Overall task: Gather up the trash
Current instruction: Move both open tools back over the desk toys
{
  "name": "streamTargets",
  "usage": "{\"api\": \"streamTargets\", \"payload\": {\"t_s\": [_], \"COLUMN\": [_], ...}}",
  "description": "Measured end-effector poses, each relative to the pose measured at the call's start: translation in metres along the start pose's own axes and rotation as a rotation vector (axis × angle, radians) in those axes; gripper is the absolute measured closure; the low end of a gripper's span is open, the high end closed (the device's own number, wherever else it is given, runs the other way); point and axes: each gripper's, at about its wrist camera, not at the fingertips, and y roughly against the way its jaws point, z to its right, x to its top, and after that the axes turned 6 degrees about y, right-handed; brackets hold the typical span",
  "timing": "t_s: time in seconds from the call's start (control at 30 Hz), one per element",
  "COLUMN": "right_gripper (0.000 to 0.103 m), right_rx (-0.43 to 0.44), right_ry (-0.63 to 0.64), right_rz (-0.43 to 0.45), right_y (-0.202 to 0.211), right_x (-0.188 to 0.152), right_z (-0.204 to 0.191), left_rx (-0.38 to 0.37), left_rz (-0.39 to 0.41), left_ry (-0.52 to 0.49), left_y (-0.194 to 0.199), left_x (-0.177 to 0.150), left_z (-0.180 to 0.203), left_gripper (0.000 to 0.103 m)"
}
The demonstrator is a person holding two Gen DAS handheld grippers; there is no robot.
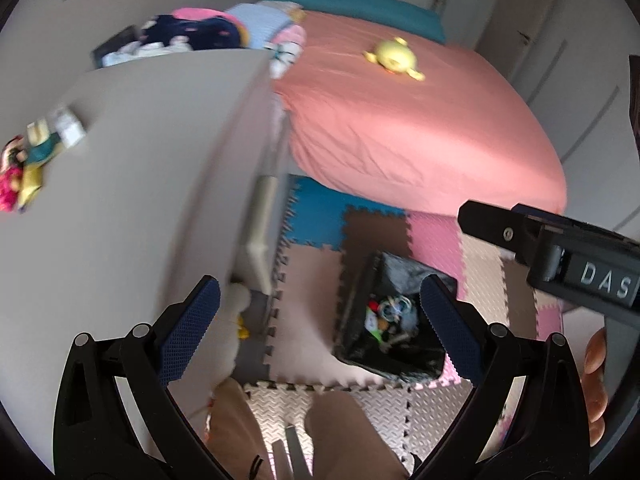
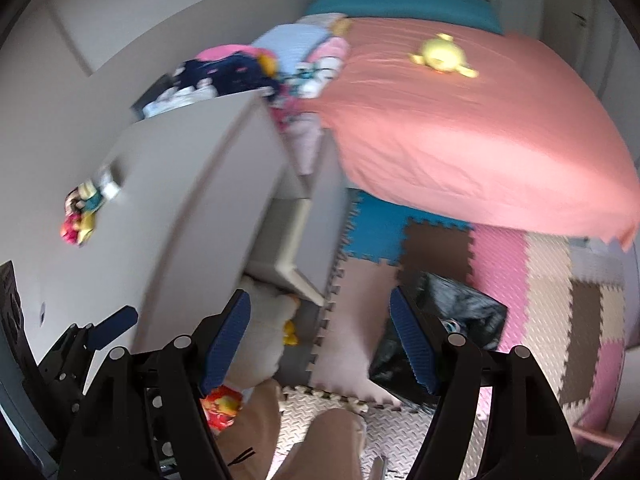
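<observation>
A black-lined trash bin (image 1: 396, 320) stands on the foam floor mat and holds several colourful scraps. It also shows in the right wrist view (image 2: 460, 316), partly behind a finger. My left gripper (image 1: 320, 320) is open and empty, held high above the floor between the desk edge and the bin. My right gripper (image 2: 320, 340) is open and empty, also high above the floor. A pile of colourful wrappers (image 1: 28, 160) lies on the grey desk top (image 1: 140, 160), and shows in the right wrist view (image 2: 86, 208) too.
A bed with a pink sheet (image 1: 400, 120) and a yellow plush toy (image 1: 394, 58) fills the far right. Clothes (image 1: 192, 34) are heaped behind the desk. A white plush (image 2: 268, 328) lies under the desk. The person's legs (image 1: 340, 432) are below.
</observation>
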Motion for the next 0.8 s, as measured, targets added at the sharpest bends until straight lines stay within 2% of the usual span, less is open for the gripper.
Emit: {"api": "streamTargets", "payload": {"t_s": [0.53,0.8], "right_gripper": [0.03,0.03], "right_rx": [0.17,0.23], "right_ry": [0.249,0.332], "right_rz": [-0.017,-0.048], "right_y": [-0.042,-0.069], "right_x": [0.045,0.065], "right_z": [-0.18,-0.25], "left_rx": [0.162,0.234], "left_rz": [0.092,0.118], "left_ry": [0.285,0.4], "left_y": [0.046,0.054], "left_x": [0.016,0.02], "left_z": [-0.174,-0.256], "left_gripper": [0.006,0.006]}}
